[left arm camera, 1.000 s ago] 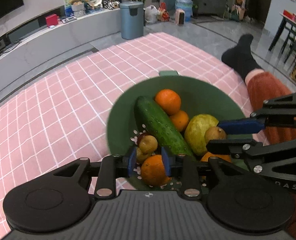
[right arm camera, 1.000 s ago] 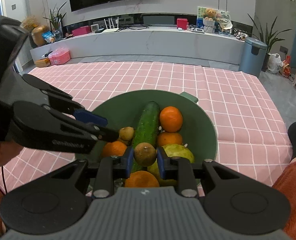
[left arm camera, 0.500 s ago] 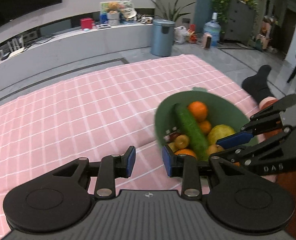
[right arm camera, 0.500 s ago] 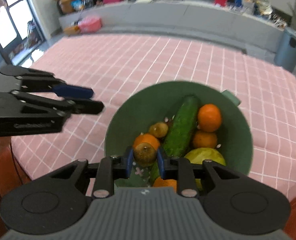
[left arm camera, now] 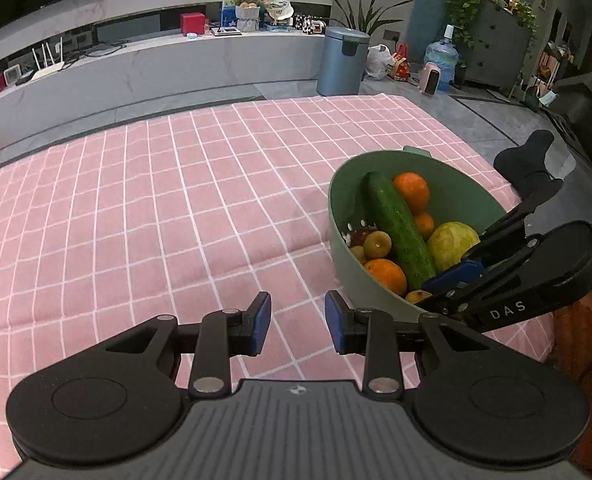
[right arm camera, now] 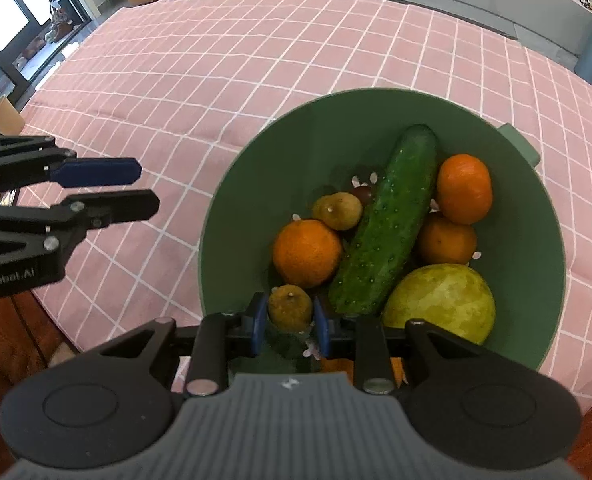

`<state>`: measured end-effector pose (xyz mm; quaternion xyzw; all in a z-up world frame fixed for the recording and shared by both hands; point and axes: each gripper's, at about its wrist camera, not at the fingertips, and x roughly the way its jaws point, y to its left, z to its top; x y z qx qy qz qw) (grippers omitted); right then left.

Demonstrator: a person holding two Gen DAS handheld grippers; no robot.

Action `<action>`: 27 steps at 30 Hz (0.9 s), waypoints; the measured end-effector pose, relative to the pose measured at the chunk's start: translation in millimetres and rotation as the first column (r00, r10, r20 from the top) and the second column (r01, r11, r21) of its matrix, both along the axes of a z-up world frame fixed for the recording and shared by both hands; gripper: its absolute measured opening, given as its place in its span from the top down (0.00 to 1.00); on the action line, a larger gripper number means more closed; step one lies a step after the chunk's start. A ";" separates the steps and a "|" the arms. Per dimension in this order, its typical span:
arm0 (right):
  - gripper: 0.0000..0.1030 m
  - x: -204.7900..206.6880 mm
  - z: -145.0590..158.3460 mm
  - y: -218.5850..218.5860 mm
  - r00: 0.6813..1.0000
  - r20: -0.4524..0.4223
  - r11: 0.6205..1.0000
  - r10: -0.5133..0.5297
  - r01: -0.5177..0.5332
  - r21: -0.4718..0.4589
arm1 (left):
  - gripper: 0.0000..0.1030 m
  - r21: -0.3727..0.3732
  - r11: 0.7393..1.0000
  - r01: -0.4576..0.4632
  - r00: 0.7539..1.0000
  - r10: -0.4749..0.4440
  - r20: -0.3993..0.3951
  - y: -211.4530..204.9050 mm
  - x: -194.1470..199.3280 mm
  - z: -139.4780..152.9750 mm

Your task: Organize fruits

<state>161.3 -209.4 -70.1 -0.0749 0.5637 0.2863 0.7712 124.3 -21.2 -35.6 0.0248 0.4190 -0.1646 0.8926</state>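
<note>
Here the right gripper point(right arm camera: 287, 322) clamps a small brownish fruit point(right arm camera: 290, 307) at lower centre; the left gripper point(left arm camera: 297, 322) stands narrowly parted, empty.

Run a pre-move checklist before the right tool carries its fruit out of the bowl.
1. Grip: right tool shut on the small brownish fruit: ok.
2. Fruit clear of the other fruit: sits apart from the orange and cucumber: ok.
3. Fruit lifted above the green bowl rim: cannot tell.
4. Left tool free: open, nothing between its pads, over the pink checked cloth: ok.
5. Landing spot: bare cloth left of the bowl: ok.
</note>
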 end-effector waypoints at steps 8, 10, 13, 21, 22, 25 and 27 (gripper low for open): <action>0.56 -5.6 14.8 0.3 0.998 0.057 1.000 -0.018 0.019 -0.024 | 0.57 -0.034 0.999 0.005 1.000 -0.005 0.014 1.0 -16.6 9.7; 0.55 -11.3 25.8 -0.4 0.995 0.094 0.999 -0.019 0.022 -0.030 | 0.55 -0.049 0.999 -0.003 1.000 0.004 0.030 4.4 -23.5 17.5; 0.43 -25.2 45.8 0.1 0.984 0.178 0.999 -0.025 0.032 -0.037 | 0.48 -0.061 0.998 -0.023 0.997 0.028 0.071 6.8 -33.2 31.3; 0.15 -96.3 111.7 -1.5 0.849 0.524 0.997 -0.070 0.072 0.017 | 0.22 -0.056 0.992 -0.116 0.958 0.126 0.256 6.2 -74.9 75.8; 0.12 -106.5 118.6 -4.1 0.825 0.558 0.996 -0.092 0.085 0.038 | 0.19 -0.047 0.990 -0.131 0.948 0.139 0.288 4.6 -81.9 80.7; 0.07 -130.9 134.0 -14.2 0.756 0.631 0.985 -0.173 0.134 0.109 | 0.13 -0.002 0.985 -0.175 0.914 0.163 0.372 -0.5 -100.2 90.9; 0.04 -147.1 139.0 -21.5 0.716 0.659 0.973 -0.232 0.167 0.161 | 0.11 0.035 0.978 -0.208 0.894 0.175 0.412 -4.8 -110.3 94.5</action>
